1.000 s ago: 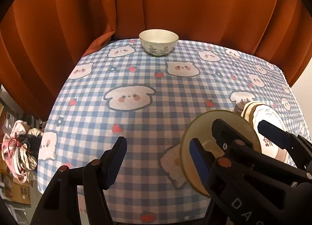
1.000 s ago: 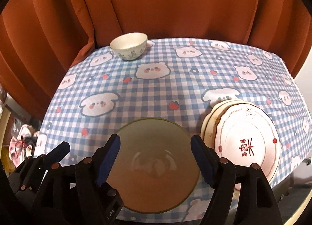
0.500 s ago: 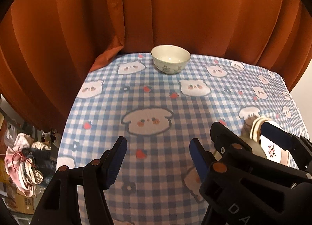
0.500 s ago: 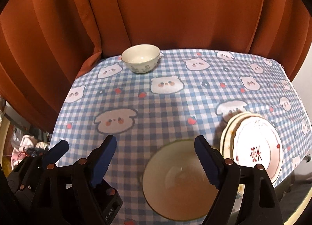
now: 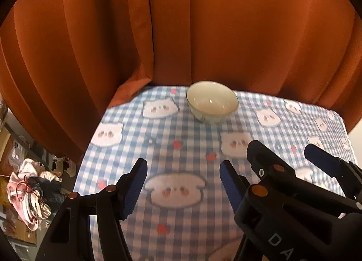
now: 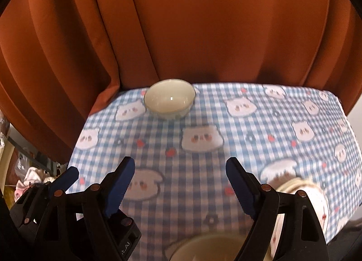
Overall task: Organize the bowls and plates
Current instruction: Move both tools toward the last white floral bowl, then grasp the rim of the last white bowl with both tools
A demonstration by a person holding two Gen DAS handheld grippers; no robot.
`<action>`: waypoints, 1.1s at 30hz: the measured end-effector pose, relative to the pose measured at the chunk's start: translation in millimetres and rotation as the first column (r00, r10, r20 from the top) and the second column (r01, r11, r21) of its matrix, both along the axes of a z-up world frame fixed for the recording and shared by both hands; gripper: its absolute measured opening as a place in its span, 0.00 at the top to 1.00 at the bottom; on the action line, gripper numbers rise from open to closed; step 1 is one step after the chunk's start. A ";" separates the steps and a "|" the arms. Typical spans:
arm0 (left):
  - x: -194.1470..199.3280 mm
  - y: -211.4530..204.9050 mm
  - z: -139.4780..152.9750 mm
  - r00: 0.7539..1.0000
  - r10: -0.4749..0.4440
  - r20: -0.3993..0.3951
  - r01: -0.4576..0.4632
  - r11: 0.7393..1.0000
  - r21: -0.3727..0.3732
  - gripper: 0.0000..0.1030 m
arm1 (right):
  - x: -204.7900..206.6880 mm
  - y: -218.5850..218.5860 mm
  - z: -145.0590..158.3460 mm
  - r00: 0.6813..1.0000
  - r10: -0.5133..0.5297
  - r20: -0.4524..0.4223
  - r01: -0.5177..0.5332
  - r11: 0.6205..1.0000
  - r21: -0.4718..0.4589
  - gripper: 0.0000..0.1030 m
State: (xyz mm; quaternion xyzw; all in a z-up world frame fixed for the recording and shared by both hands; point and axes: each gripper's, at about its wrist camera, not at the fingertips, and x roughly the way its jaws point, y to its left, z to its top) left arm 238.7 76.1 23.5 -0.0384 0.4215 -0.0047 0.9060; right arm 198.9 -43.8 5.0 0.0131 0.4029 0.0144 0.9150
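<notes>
Right tongs off brown bowl, wider.

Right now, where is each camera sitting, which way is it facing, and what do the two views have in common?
Left wrist: rides the left gripper, angled down across the checked tablecloth toward the small bowl and orange curtain; both grippers show, jaws open and empty.
Right wrist: rides the right gripper, same heading; the left gripper's tip shows at its left, the plate stack and larger bowl near.
Shared: small bowl, tablecloth, curtain.

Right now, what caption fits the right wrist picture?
Open hand-held gripper above checked tablecloth, small bowl by the orange curtain.
</notes>
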 end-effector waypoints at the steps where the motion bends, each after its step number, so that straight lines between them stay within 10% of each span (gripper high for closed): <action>1: 7.3 -1.2 1.4 1.000 0.010 0.000 -0.010 1.000 0.000 0.34 | 6.2 -1.7 0.9 1.000 0.008 0.000 -0.008 1.000 0.006 0.17; 19: 135.7 -20.4 -16.5 0.984 0.178 0.014 -0.178 0.983 0.043 0.42 | 161.9 -29.7 -9.6 0.990 0.140 0.019 -0.141 0.988 0.064 0.19; 33: 190.2 -24.1 -71.3 0.983 0.175 -0.058 -0.173 0.984 0.036 0.62 | 231.4 -29.4 -66.5 0.991 0.120 -0.065 -0.118 0.992 0.038 0.51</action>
